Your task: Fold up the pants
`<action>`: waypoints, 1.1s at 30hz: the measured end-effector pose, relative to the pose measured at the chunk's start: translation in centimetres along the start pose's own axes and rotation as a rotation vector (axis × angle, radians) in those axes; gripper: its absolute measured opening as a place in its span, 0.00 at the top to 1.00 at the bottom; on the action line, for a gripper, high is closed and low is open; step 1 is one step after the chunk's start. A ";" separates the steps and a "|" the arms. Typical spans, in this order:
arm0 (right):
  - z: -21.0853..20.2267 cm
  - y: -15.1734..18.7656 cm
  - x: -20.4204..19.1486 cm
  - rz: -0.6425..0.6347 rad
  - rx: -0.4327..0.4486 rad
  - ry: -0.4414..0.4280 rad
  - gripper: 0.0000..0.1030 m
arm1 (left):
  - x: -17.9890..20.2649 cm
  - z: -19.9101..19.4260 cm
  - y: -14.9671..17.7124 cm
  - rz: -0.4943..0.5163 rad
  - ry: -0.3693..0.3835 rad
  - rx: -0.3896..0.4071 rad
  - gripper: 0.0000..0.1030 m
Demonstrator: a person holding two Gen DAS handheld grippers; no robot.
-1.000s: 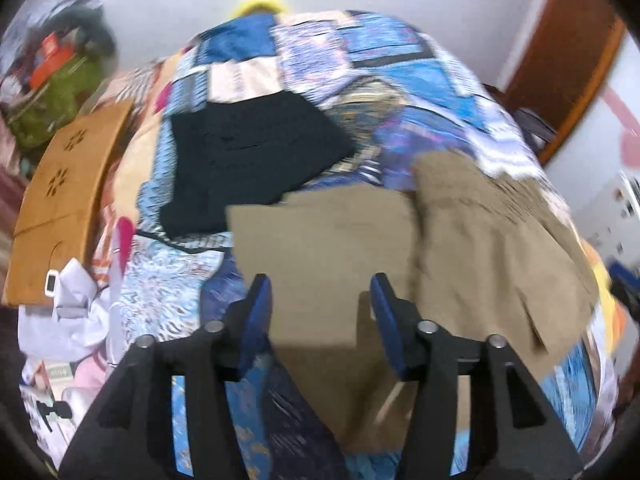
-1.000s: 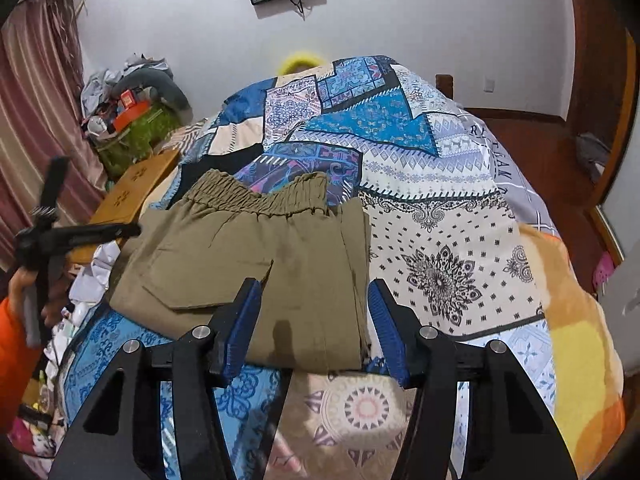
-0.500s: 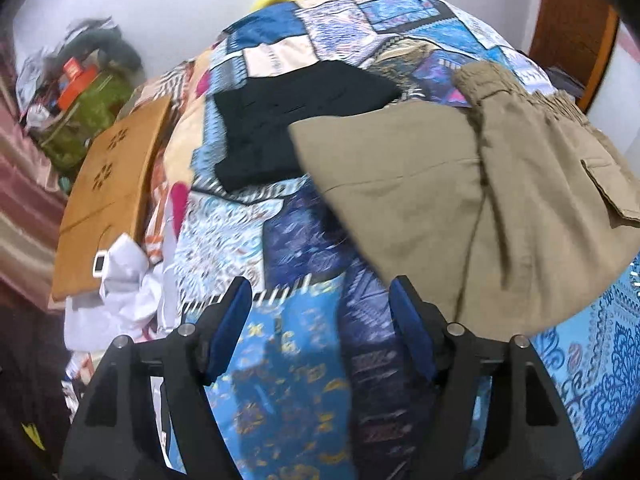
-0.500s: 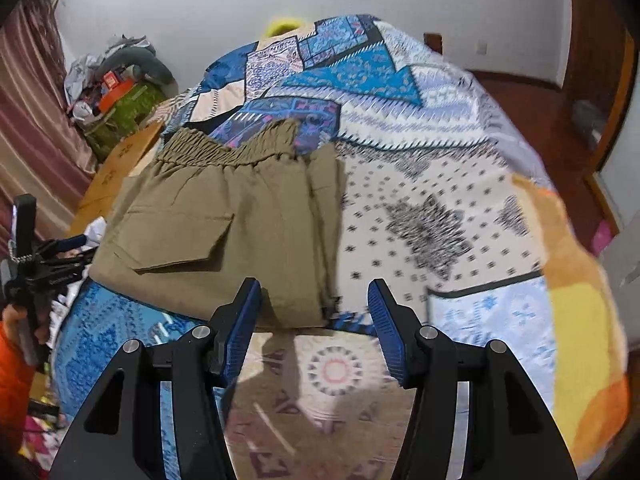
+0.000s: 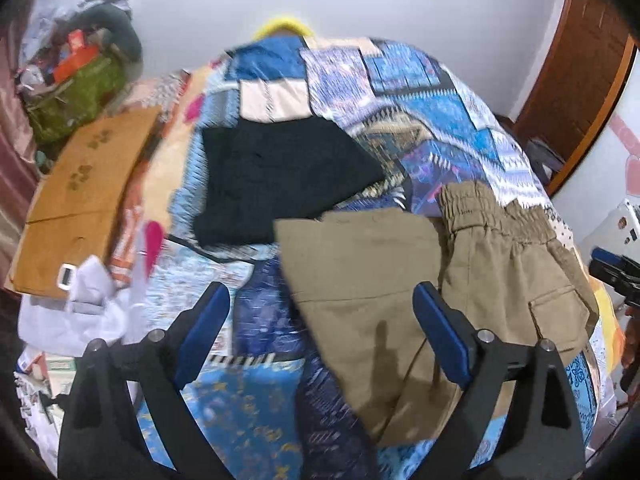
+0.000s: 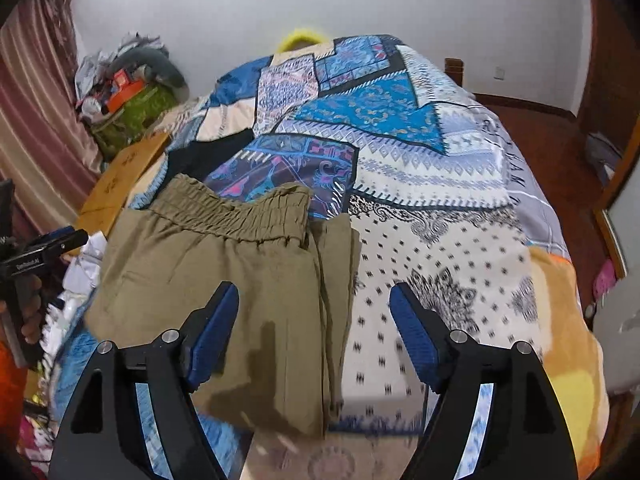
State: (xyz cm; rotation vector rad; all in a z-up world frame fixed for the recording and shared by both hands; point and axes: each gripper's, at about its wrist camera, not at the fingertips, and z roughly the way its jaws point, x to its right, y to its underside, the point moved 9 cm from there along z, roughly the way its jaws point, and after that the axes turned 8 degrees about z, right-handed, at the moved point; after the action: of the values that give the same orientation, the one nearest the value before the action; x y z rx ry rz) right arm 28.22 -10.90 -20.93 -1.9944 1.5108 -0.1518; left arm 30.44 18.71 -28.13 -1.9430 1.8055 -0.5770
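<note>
Olive-khaki pants (image 5: 404, 304) lie folded on a patchwork bedspread (image 5: 432, 128). The elastic waistband (image 5: 488, 216) points to the far side and a cargo pocket (image 5: 556, 320) shows at the right. In the right wrist view the pants (image 6: 248, 280) lie left of centre with the waistband (image 6: 240, 216) at the top. My left gripper (image 5: 322, 330) is open and empty above the pants' near left edge. My right gripper (image 6: 314, 332) is open and empty above the pants' near right edge. The left gripper also shows at the left edge of the right wrist view (image 6: 44, 248).
A folded black garment (image 5: 280, 180) lies on the bed beyond the pants. A brown cardboard piece (image 5: 80, 196) and white cloth (image 5: 80, 304) lie off the bed's left side. A cluttered green bag (image 6: 132, 108) stands by the wall. A wooden door (image 5: 580, 72) is at the right.
Both grippers have pulled back from the pants and stay open. The left wrist view has swung, so the pants sit lower right and more of the wall shows.
</note>
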 end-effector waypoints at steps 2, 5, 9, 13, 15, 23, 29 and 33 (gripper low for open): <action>1.8 0.0 -0.2 -0.030 -0.031 0.003 0.27 | 0.6 2.2 0.3 0.022 0.005 -0.047 0.09; 4.1 0.4 -0.2 -0.054 -0.090 -0.001 0.28 | 0.8 4.7 1.0 0.022 0.022 -0.101 0.09; 5.9 0.9 0.1 -0.037 -0.152 -0.046 0.28 | 1.0 6.0 1.0 0.011 0.068 -0.085 0.09; 6.8 0.9 0.3 0.013 -0.211 -0.111 0.30 | 1.7 6.2 0.5 0.040 0.098 -0.070 0.19; 7.1 1.1 0.4 0.051 -0.234 -0.141 0.35 | 2.1 6.2 0.2 0.051 0.100 -0.063 0.30; 6.3 1.4 -1.4 0.007 -0.187 -0.132 0.73 | 2.1 5.5 -0.7 0.098 -0.022 -0.019 0.76; 4.7 0.5 -2.8 -0.088 -0.111 -0.044 0.86 | 2.0 3.1 -1.6 0.112 -0.056 0.039 0.89; 3.3 -0.9 -3.2 -0.109 -0.087 -0.042 0.87 | 2.3 1.1 -2.7 0.118 -0.065 0.094 0.90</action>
State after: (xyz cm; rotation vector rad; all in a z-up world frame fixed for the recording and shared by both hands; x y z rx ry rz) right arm 29.34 -6.54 -22.24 -2.1360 1.4048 -0.0897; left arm 33.45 16.64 -27.52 -1.7606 1.8052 -0.5431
